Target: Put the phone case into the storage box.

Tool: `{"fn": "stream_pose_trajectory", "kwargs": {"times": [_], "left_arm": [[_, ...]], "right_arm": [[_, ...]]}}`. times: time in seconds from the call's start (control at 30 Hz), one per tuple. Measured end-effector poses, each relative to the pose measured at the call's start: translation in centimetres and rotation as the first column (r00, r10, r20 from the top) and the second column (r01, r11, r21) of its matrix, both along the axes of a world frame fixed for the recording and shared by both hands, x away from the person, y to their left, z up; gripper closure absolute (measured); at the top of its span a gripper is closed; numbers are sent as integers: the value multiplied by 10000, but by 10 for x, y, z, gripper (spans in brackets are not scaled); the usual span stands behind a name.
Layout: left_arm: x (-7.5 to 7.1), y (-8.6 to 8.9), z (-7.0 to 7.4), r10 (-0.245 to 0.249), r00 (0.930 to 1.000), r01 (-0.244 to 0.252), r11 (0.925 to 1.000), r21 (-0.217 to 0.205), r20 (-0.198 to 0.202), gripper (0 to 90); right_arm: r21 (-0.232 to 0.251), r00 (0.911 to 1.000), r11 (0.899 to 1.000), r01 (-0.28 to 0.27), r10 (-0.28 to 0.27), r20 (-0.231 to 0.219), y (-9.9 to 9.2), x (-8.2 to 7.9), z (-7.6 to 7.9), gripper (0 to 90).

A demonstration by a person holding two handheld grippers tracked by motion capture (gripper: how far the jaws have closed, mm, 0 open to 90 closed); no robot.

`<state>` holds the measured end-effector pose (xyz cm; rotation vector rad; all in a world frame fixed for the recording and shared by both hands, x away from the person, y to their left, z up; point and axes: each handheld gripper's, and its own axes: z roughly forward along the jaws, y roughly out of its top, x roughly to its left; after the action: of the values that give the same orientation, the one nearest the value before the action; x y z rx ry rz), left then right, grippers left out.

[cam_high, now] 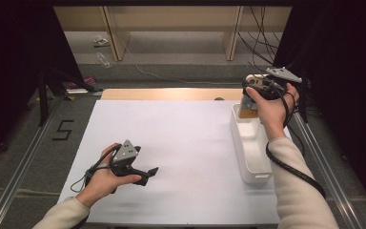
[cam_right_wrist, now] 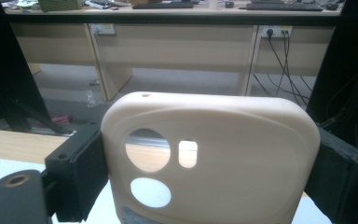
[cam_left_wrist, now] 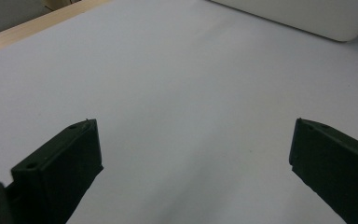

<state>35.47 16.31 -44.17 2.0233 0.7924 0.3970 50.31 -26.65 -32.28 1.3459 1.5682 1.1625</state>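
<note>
In the right gripper view a cream phone case [cam_right_wrist: 214, 158] with camera cut-outs stands between the two black jaws, which press on its sides; my right gripper [cam_right_wrist: 205, 168] is shut on it. From above, that right gripper [cam_high: 250, 102] holds the phone case [cam_high: 249, 110] over the far end of the white bin [cam_high: 255, 160]. My left gripper [cam_high: 148, 172] rests low over the white sheet [cam_high: 181, 143] at the near left. Its jaws stand wide apart with nothing between them, as the left gripper [cam_left_wrist: 193, 158] view shows.
The white bin [cam_left_wrist: 307, 18] lies along the sheet's right edge. A wooden table edge [cam_high: 171, 93] runs behind the sheet. Metal rails [cam_high: 28, 157] frame the table on both sides, with black curtains beyond. Desks and cables [cam_right_wrist: 279, 51] stand at the back.
</note>
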Motion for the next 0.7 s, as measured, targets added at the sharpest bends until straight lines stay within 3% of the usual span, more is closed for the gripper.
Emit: {"fn": "stream_pose_trajectory", "kwargs": {"times": [0.7], "left_arm": [[0,0,0,6,10000,-6,10000,-19,3,18]], "right_arm": [[52,9998,9999,121,-120,-132,-1,8,-2,126]]}}
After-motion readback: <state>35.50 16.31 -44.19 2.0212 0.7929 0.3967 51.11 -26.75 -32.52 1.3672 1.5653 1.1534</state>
